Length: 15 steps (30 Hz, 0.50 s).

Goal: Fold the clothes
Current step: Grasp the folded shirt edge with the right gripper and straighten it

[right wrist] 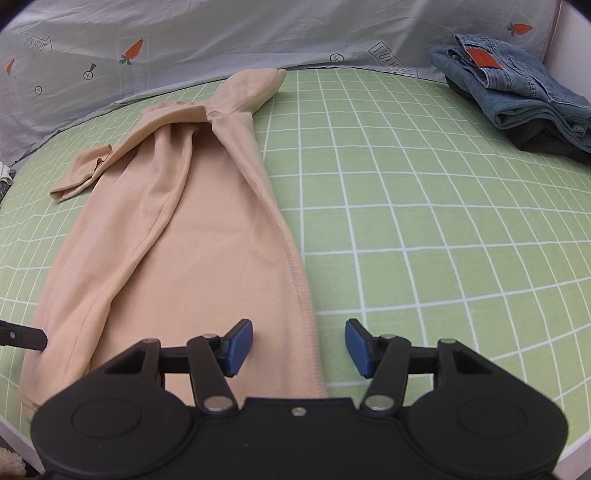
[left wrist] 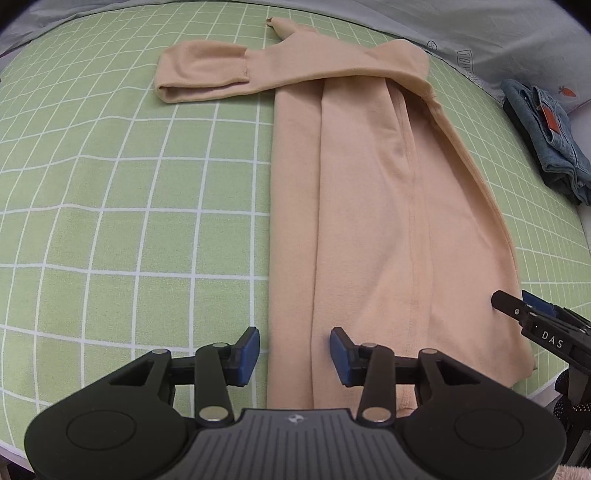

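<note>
I'm working over a bed covered in a light green sheet crossed by thin white lines that form a grid of squares. The sheet lies mostly smooth, with soft, shallow wrinkles here and there. Along the far side runs a pale grey-blue bedding fabric, creased and rumpled, printed with small orange carrots, little circle marks and boxed lettering I can't read cleanly. At the far right corner a white edge rises beside that fabric; I cannot tell whether it is a wall or a bed frame. The light is even and soft, casting only faint shadows across the sheet.
</note>
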Tool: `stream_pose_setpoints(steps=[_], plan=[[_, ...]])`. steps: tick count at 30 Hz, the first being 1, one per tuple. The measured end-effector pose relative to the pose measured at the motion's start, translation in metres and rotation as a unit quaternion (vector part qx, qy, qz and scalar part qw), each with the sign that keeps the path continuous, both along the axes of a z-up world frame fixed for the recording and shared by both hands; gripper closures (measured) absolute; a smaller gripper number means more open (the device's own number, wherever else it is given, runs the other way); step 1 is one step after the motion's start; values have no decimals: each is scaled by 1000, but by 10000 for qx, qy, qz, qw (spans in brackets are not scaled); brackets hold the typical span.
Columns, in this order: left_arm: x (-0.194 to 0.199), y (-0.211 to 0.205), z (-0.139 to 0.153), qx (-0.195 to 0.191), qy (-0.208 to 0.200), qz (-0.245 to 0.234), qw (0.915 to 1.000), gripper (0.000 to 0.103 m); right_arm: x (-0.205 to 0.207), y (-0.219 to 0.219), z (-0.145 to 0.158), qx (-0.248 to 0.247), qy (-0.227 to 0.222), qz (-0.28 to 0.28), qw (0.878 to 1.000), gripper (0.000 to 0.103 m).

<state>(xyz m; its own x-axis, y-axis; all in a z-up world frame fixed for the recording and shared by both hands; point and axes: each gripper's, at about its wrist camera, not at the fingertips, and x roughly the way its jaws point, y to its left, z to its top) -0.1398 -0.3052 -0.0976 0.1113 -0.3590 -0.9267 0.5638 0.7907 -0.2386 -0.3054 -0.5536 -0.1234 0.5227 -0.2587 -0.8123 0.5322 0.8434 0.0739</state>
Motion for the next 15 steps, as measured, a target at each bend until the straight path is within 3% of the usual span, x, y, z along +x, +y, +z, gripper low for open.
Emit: stream_pose_setpoints(steps=[1, 3, 4, 5, 11, 15], plan=[[-2, 1, 0, 18, -17, -56, 10000, 59, -3, 3, 0, 12, 8, -9, 10000, 48], [-6, 2, 0, 55, -50, -169, 9998, 58, -10, 8, -1, 37, 25, -27, 10000, 62], [-8, 2, 0, 74, -68, -225, 9997, 58, -13, 10, -1, 41, 28, -34, 10000, 87], [-9, 2, 0, 96, -93, -280, 9995, 58, -14, 13, 0, 35, 20, -26, 10000, 97], [-12, 4, 1, 125, -129, -475, 9987, 58, -9, 48, 23, -841, 58, 509, 9951, 98], [-12, 4, 1, 113, -163, -570, 9982, 56, -4, 67, 41, -782, -252, 875, 9928, 98]])
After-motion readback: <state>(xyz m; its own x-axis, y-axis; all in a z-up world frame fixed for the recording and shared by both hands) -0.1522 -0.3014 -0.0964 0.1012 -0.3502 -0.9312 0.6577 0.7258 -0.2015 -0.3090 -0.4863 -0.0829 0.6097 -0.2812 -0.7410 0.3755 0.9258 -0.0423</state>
